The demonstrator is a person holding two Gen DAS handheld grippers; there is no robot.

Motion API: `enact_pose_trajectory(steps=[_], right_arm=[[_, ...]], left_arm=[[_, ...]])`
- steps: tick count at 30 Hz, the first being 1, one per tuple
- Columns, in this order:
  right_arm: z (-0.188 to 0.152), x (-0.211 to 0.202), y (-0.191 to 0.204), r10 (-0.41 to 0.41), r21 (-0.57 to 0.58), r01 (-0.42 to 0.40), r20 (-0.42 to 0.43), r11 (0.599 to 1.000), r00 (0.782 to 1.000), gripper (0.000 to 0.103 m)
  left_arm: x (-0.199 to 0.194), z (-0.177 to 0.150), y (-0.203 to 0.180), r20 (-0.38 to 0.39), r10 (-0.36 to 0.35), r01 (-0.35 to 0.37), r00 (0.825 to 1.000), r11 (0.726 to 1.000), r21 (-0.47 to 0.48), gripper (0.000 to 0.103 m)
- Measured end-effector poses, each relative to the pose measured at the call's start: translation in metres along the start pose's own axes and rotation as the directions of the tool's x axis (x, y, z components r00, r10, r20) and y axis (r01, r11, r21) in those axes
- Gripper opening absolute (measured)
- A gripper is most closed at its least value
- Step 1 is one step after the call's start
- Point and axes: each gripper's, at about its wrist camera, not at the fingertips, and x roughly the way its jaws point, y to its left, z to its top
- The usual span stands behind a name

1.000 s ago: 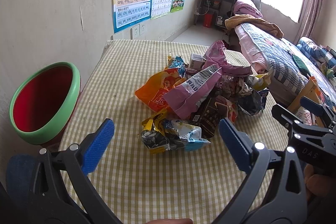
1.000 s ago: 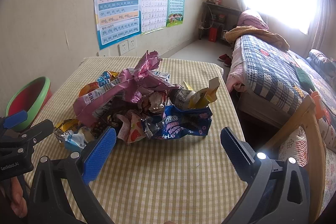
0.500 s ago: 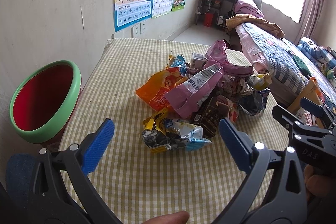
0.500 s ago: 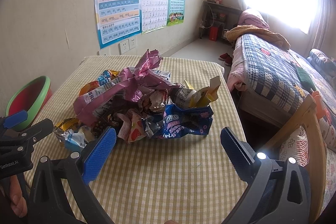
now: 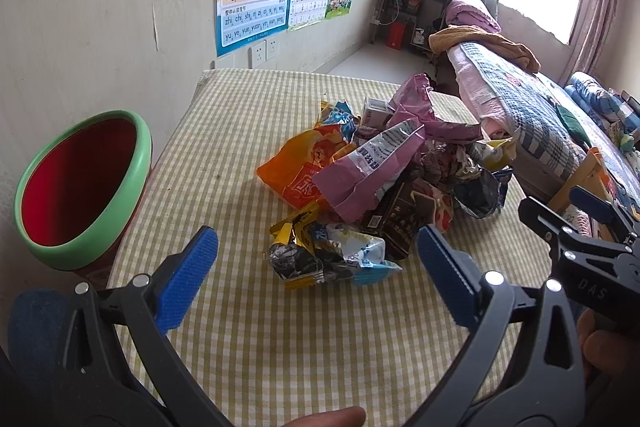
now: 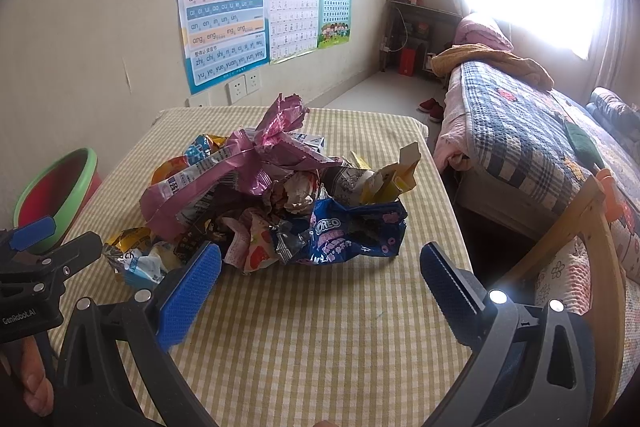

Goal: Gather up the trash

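The trash pile lies mid-table, toward its right edge. The left gripper is spread wide and empty, and the crumpled wrappers at the pile's near-left end sit straight ahead between its pads. The right gripper, also wide and empty, faces the Oreo bag. The bin hangs off the left edge, so the left gripper looks better placed.

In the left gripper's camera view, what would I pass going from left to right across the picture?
Green-rimmed red bin → orange snack bag → pink wrapper with printed text → dark blue crumpled wrapper → the right gripper at the edge.
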Motion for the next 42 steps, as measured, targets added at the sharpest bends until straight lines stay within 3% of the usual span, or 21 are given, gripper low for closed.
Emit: enact_pose_trajectory(steps=[42], right_arm=[[0.0017, 0.0043, -0.0046, 0.001, 0.019, 0.000, -0.016, 1.000, 1.000, 0.096]], left_arm=[[0.0000, -0.0001, -0.0010, 0.000, -0.008, 0.008, 1.000, 1.000, -0.007, 0.098]])
